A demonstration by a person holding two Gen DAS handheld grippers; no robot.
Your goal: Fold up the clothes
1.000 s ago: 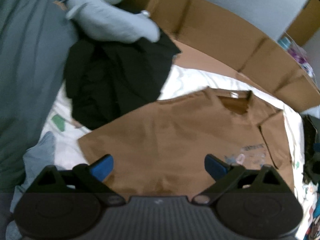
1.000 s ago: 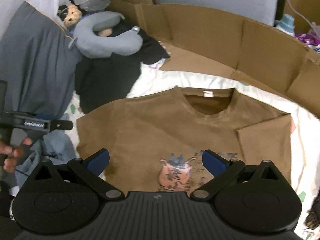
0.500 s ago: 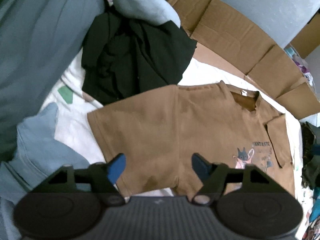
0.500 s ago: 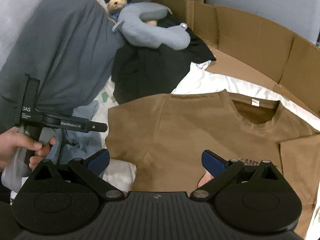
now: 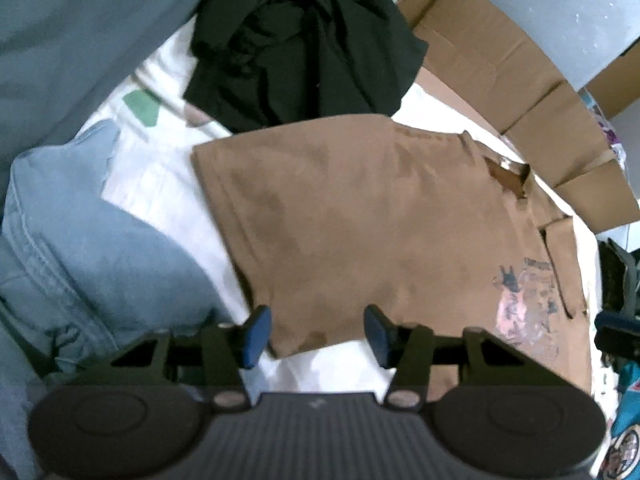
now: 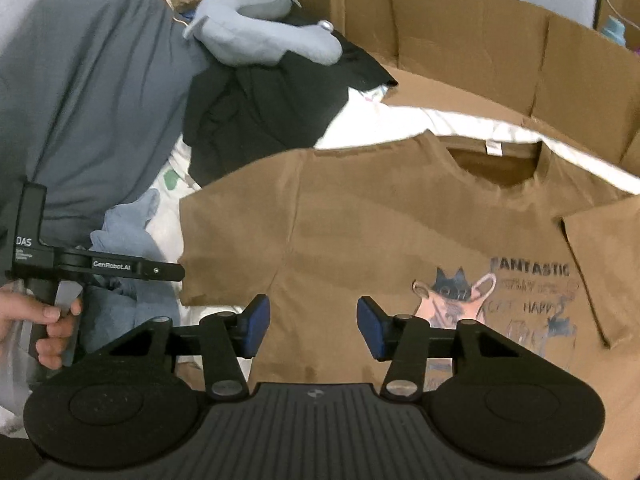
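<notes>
Between left gripper point(image 5: 312, 334) jaws, half-wide, just closing: brown shirt point(image 5: 380, 216) sleeve hem (soft, limp, light). Right gripper point(image 6: 312, 326) likewise, empty above underarm. Pinch hem edges.

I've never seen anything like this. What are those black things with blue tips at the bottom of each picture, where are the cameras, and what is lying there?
No robot here: a person holds a hand-held gripper in each hand, and each carries a wide-angle camera looking along its two fingers. One picture comes from the left gripper, the other from the right gripper. The right view also shows the person's hand holding the other tool. A brown T-shirt with a printed picture lies flat on a white sheet. Around it are a black garment, blue denim, a grey neck pillow and cardboard. Both pairs of jaws have just been closing over the shirt's left sleeve area, but nothing is gripped.
</notes>
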